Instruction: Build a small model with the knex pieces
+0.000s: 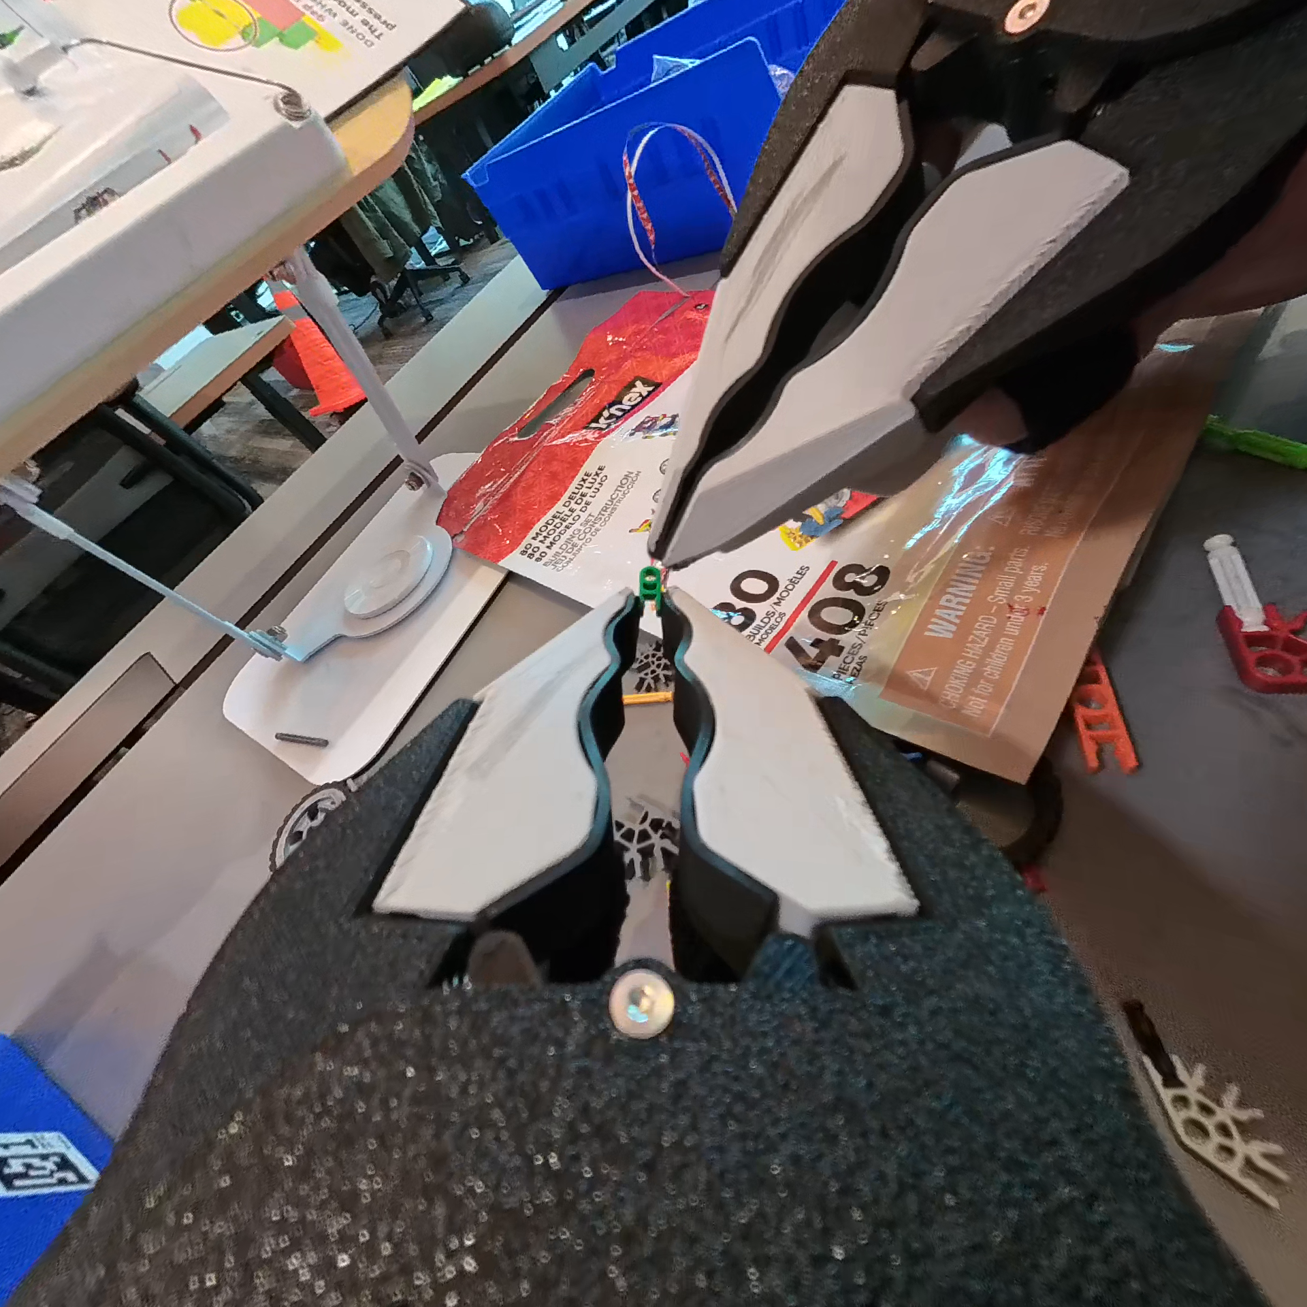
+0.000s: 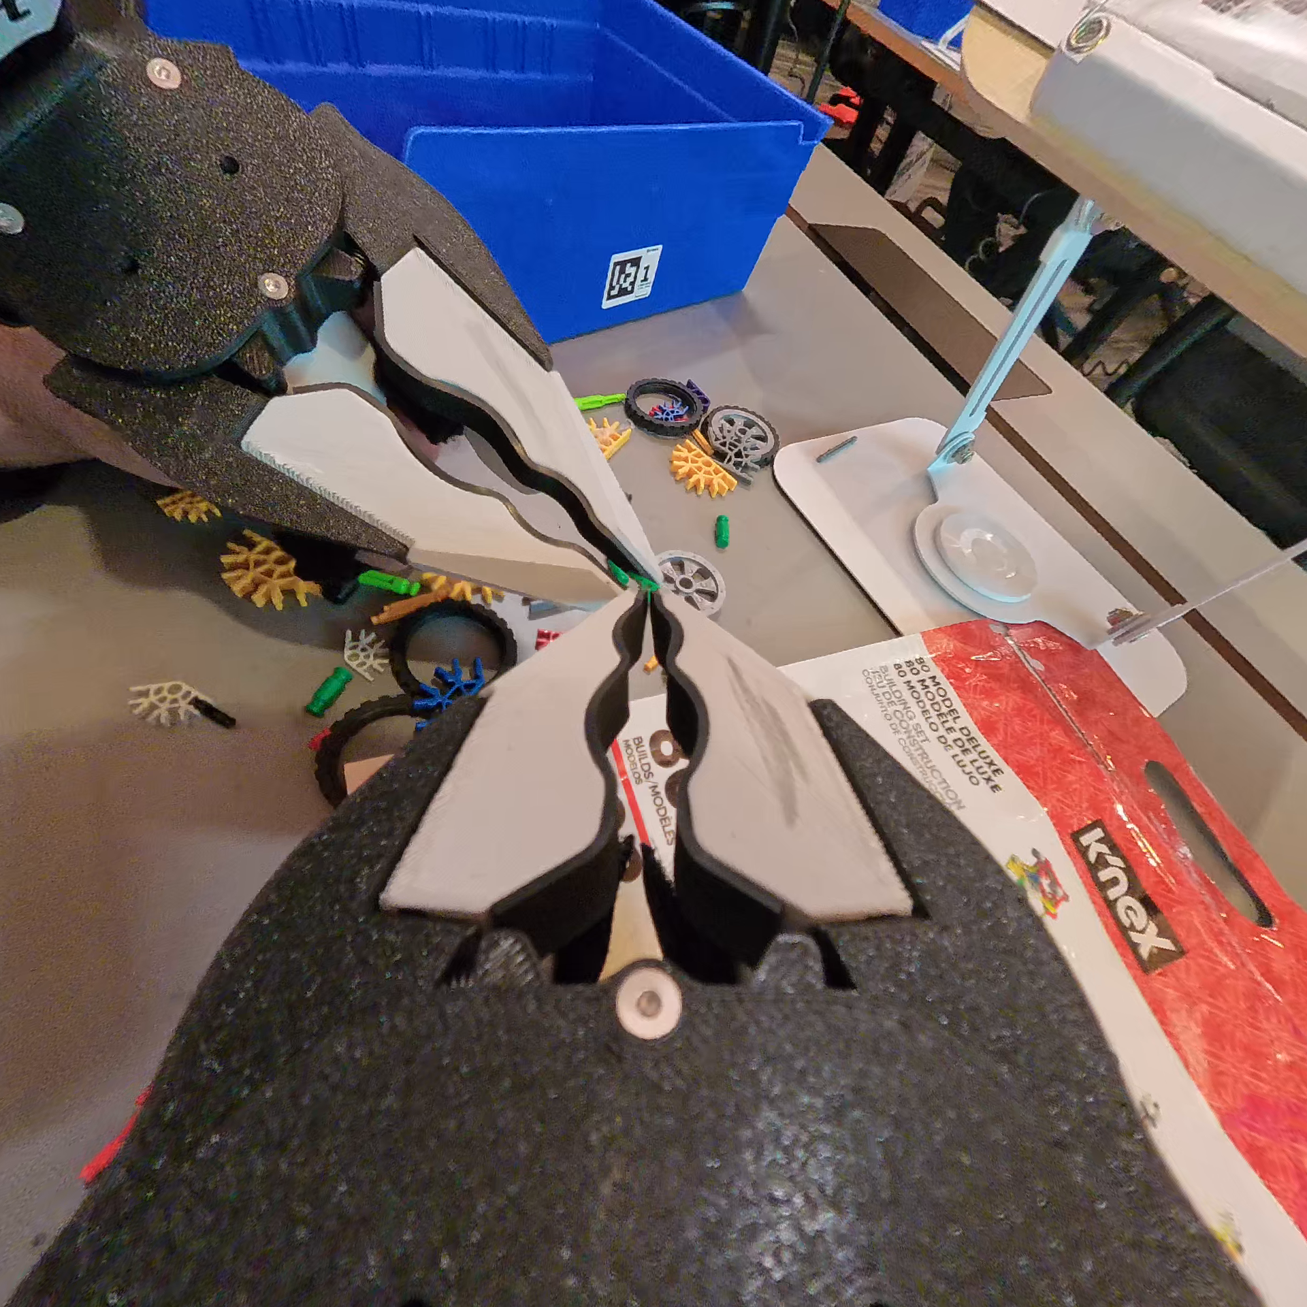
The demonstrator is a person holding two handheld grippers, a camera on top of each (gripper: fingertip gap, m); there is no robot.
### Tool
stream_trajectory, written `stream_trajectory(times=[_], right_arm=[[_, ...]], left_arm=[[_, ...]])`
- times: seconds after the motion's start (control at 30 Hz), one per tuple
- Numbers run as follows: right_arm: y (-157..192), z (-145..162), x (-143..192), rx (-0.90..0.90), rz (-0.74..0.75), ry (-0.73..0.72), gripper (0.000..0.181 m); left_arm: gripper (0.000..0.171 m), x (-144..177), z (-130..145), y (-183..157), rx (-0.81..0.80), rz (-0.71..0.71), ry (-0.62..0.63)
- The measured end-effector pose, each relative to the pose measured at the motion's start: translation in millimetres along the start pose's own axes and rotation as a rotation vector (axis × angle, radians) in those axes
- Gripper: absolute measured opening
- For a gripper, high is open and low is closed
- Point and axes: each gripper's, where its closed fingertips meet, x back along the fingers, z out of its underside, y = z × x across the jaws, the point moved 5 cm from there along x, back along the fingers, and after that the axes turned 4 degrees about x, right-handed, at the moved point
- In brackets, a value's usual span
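My left gripper is shut on a small green connector piece and holds it above the table. My right gripper comes in from the upper right, jaws closed, with its tips touching the top of the green piece. In the right wrist view my right gripper meets the left gripper tip to tip, with the green piece between them. I cannot tell whether the right tips pinch anything.
A red and white plastic parts bag lies under the grippers. A blue bin stands behind. A white lamp base sits beside the bag. Loose parts lie around: a black tyre, yellow connectors, a grey wheel, and a red connector. My left and right fingertips are right by each other. My left tips are roughly 9 cm from the grey wheel.
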Motion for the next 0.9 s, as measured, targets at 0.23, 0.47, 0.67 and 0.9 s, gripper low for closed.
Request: stream_trajectory(times=[0.23, 0.47, 0.67, 0.9], right_arm=[[-9.9, -5.4, 9.9, -0.074, -0.027, -0.054, 0.006], [-28.9, -1.1, 17.5, -0.243, -0.065, -0.095, 0.006], [-2.4, 10.4, 8.0, -0.182, -0.254, 0.011, 0.009], [34.3, 18.0, 19.1, -0.005, -0.450, 0.126, 0.042]], left_arm=[[0.004, 10.6, -5.5, -2.3, -0.031, -0.013, -0.007], [0.004, 32.7, 4.5, -16.2, -0.085, -0.006, 0.108], [0.004, 52.7, 21.0, -40.4, -0.032, 0.116, 0.214], [0.004, 69.5, 33.4, -57.9, -0.004, 0.191, 0.282]])
